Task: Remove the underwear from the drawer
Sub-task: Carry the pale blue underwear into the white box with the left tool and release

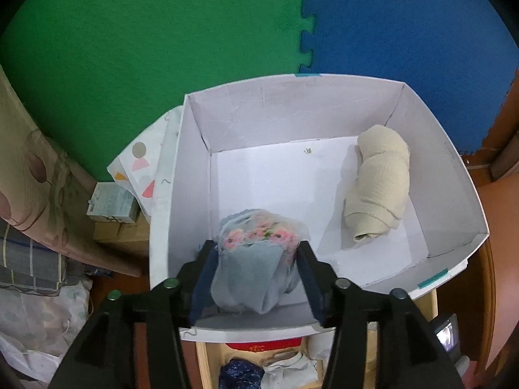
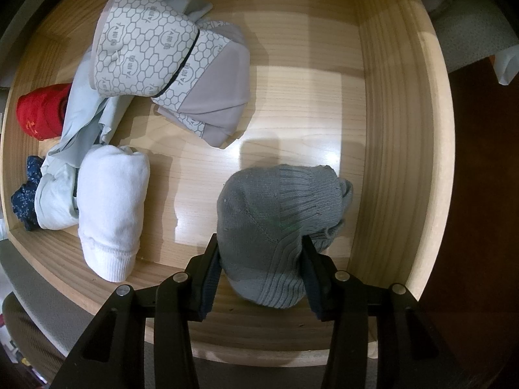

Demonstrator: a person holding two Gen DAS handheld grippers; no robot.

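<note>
Between the two dark pads of the left gripper [image 1: 258, 272] a rolled bundle of pale blue cloth with a pink floral band [image 1: 256, 259] is seen — the jaws stand half apart, and the bundle rests on the floor of the white cardboard box [image 1: 194, 149], the pads close beside it. A beige rolled cloth [image 1: 378, 188] lies well apart at the box's right wall. Over the light wooden drawer [image 2: 389, 129] the right gripper [image 2: 261, 269] is clamped on a grey knitted sock ball [image 2: 275, 220]. Left of it lie a white rolled sock [image 2: 110, 210], grey honeycomb-banded underwear [image 2: 162, 64] and a red cloth [image 2: 39, 113] — all in the drawer.
</note>
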